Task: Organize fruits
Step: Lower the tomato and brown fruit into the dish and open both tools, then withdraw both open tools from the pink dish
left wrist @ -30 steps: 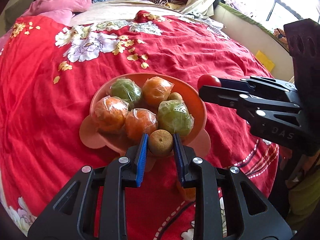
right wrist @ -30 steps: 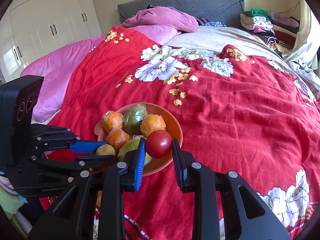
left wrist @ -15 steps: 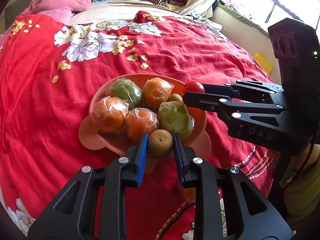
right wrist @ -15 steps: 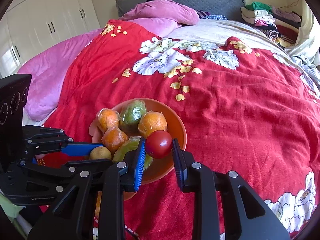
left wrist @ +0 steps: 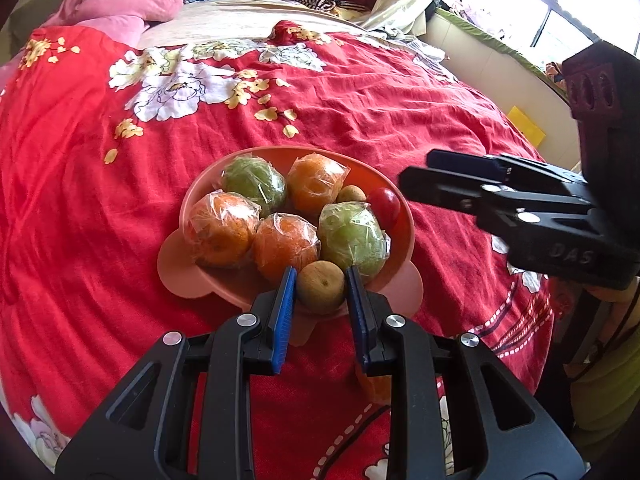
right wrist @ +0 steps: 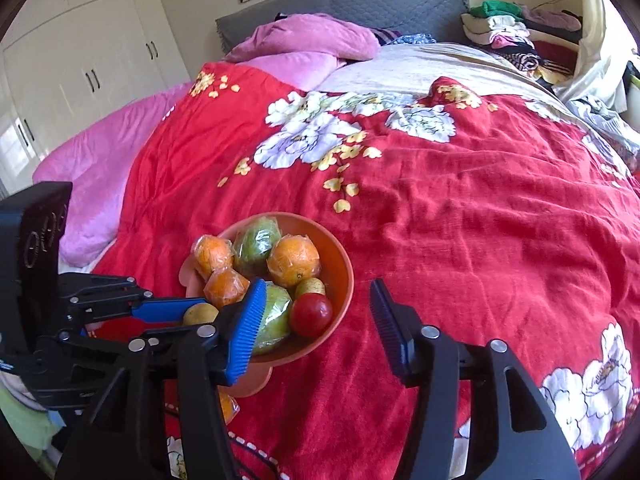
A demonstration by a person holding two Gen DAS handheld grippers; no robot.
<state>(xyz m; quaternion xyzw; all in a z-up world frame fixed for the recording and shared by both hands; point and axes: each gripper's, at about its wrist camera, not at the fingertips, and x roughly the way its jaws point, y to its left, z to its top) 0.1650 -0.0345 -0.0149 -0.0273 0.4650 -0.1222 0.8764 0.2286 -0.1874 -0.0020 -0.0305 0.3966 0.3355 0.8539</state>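
Two grippers worked over an orange bowl [left wrist: 404, 236] set on a red floral bedspread [left wrist: 80, 208]. The left gripper [left wrist: 321, 286] was clamped on a small brown fruit [left wrist: 322, 288], prob. a kiwi, w/ both blue pads [left wrist: 283, 312] pressed to its sides; the fruit sat at the near rim of the bowl, though whether it touched the rim was hard to tell from the left wrist view. The right gripper [right wrist: 316, 312] had its jaws spread wide w/ nothing between them, hovering just above the bowl's right edge. A red tomato [right wrist: 311, 314] lay inside the bowl at its right side, touching a wrapped green fruit [right wrist: 276, 314] and just beside a second small brown fruit [right wrist: 310, 286].

Also in the bowl: three oranges in clear plastic wrap, the leftmost orange [left wrist: 220, 230], a middle orange [left wrist: 285, 247] and a back orange [left wrist: 317, 184], plus another wrapped green fruit [left wrist: 254, 184] at the back. All were packed close, touching one another.

Another orange fruit [left wrist: 376, 386] lay on the bedspread just below the bowl, partly hidden by the left gripper's right finger. Pink pillows [right wrist: 304, 40] sat at the head of the bed, and a pile of folded clothes [right wrist: 504, 32] was at the far right corner.
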